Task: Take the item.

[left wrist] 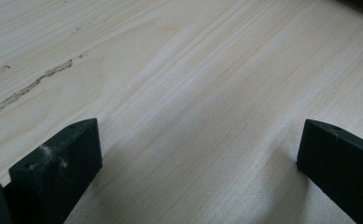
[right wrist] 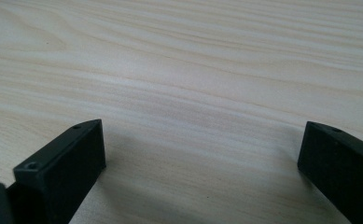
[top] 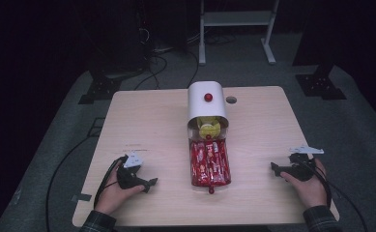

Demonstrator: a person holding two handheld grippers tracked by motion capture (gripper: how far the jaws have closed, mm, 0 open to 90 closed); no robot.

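Note:
A white arched box (top: 205, 104) with a red knob (top: 208, 97) stands at the table's middle back, its front open, with something yellow (top: 209, 129) inside. Its let-down front flap (top: 210, 163) lies toward me, covered with red packets, a small red knob (top: 211, 190) at its near end. My left gripper (top: 149, 183) rests on the table left of the flap, open, jaws wide over bare wood (left wrist: 193, 93). My right gripper (top: 275, 168) rests to the right of the flap, open too, bare wood (right wrist: 193, 84) between its jaws.
The light wooden table (top: 142, 121) has a round hole (top: 231, 100) beside the box. Cables (top: 60, 169) trail off the left edge. A white frame (top: 236, 29) and dark stands stand on the grey floor behind. A chipped streak (left wrist: 30, 86) marks the wood.

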